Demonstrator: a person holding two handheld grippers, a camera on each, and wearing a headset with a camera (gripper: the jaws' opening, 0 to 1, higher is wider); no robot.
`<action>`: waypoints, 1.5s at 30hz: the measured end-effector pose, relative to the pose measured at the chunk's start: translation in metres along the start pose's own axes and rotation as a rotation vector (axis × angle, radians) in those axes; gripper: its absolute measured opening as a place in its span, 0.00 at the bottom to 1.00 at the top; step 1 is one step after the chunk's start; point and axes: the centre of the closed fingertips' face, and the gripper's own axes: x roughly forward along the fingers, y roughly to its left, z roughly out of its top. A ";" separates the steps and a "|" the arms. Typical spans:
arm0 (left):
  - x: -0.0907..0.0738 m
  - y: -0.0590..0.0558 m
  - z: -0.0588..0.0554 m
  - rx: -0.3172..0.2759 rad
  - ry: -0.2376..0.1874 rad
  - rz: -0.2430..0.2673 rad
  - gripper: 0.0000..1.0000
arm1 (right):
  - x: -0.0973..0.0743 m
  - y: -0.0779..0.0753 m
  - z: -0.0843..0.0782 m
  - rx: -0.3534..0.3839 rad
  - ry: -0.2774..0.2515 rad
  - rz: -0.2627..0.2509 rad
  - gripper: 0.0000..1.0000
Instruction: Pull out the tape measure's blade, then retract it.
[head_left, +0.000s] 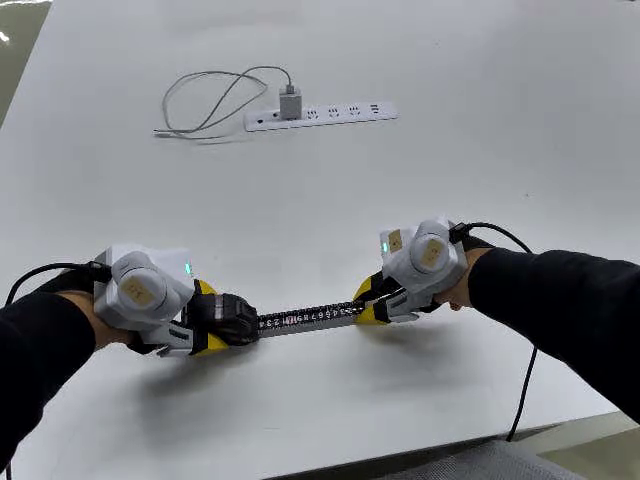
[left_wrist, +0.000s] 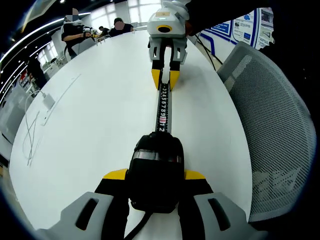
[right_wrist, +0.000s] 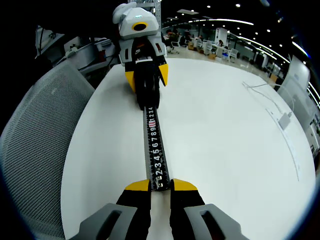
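White bench (head_left: 450, 200) is carrying a power strip (head_left: 330, 113) and cable (head_left: 205, 100) well behind; I'm clamping the tape measure (head_left: 232, 318) in my left tongs (left_wrist: 155, 175), pinching its pulled-out blade (head_left: 310, 318) with my right tongs (right_wrist: 160, 185).

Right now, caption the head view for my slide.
Left gripper holds the tape case, right gripper pinches the blade, drawn out between them over the table.
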 end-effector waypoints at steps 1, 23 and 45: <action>0.000 0.000 0.000 0.001 0.000 -0.001 0.33 | 0.000 0.000 0.000 0.002 0.000 0.000 0.10; 0.000 -0.001 0.002 0.004 0.000 0.003 0.33 | -0.015 0.000 -0.015 0.015 0.011 -0.002 0.10; 0.000 0.000 0.002 0.001 -0.007 0.001 0.33 | -0.024 -0.003 -0.028 0.022 0.025 0.001 0.10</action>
